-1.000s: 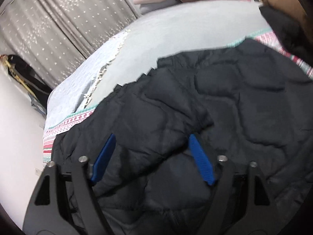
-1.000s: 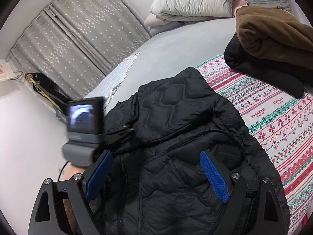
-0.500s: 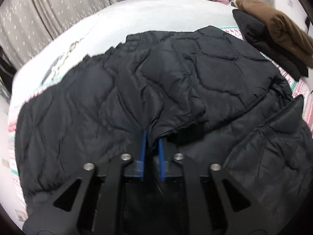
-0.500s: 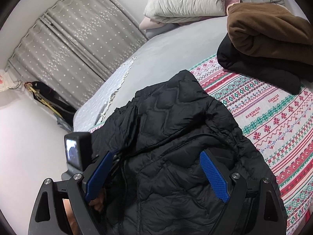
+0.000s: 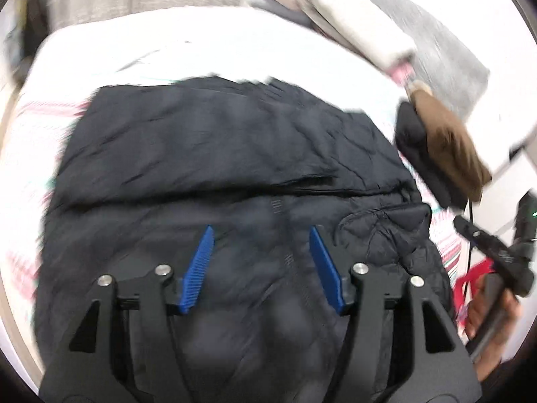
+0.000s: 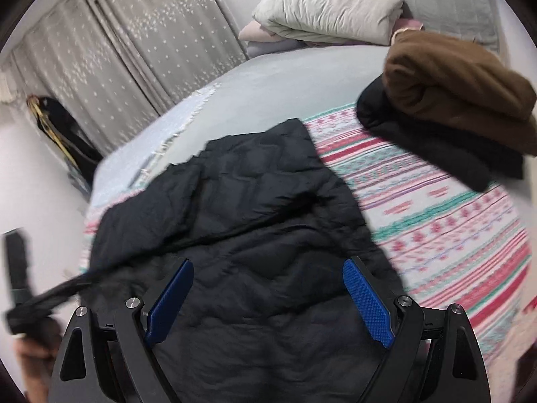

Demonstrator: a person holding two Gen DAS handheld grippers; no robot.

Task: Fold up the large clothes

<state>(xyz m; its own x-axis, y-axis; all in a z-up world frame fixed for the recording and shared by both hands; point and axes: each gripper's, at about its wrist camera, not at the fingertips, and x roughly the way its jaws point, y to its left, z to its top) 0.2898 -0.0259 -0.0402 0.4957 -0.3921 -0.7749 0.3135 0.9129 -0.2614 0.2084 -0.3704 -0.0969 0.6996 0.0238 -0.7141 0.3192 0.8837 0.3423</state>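
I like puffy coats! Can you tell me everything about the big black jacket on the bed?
The black jacket is puffy and quilted, stitched in wavy panels, with slightly shiny fabric. It lies spread on the bed, partly on the striped patterned blanket and partly on the grey sheet. One part is folded over across it, leaving a long crease. Its collar end bunches up at one side. Both grippers, left gripper and right gripper, are open above it, holding nothing.

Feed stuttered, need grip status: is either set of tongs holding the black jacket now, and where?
Nothing is held. Left tongs and right tongs are both open above the black quilted jacket.
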